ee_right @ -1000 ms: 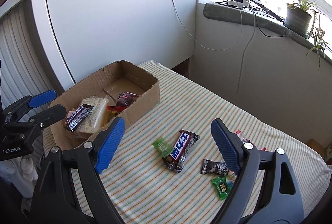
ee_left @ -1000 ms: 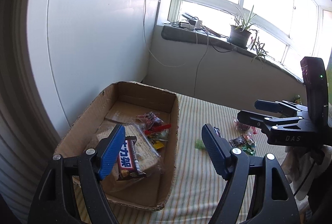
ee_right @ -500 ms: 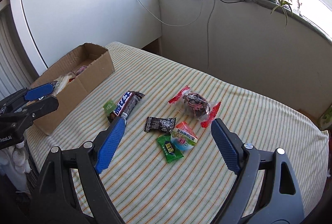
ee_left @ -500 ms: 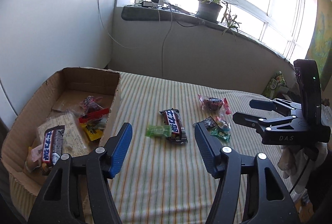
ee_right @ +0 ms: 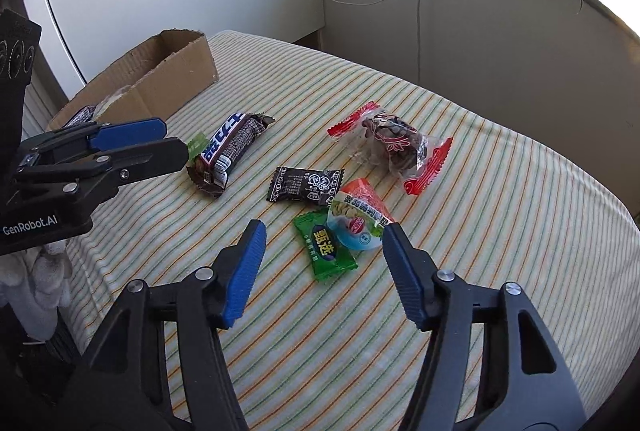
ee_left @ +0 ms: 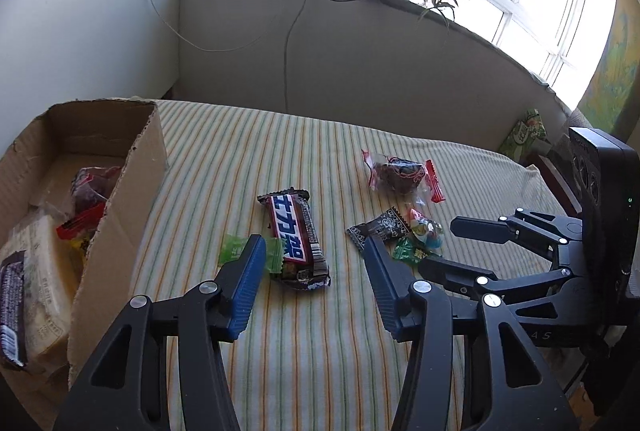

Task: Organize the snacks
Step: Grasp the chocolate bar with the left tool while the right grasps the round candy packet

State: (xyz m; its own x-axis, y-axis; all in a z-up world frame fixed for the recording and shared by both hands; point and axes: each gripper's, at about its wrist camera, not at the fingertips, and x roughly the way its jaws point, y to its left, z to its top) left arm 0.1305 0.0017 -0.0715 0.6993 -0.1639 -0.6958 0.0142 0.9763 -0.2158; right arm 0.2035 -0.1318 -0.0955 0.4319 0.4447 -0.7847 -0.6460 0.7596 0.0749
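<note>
In the left wrist view, the left claw (ee_left: 314, 251) is being held above the striped surface (ee_left: 304, 351) at lower centre of the frame; its jaws are standing apart with nothing between the pads, having just been closing. A chocolate bar (ee_left: 294, 237) is lying just beyond the fingertips, with a small green candy (ee_left: 232, 249) touching its left edge. A cardboard box (ee_left: 120, 199) is being shown at the left edge, with several wrapped snacks already inside it. In the right wrist view, the right claw (ee_right: 322, 231) is being held at lower centre, its jaws likewise apart and empty, having just been closing. A green packet (ee_right: 325, 249) is lying between the fingertips on the surface, overlapped by a round cup snack (ee_right: 358, 217) at its upper right. A black candy wrapper (ee_right: 306, 185) is lying just above them, and a red-ended clear packet (ee_right: 390, 147) is lying further toward the upper right.
</note>
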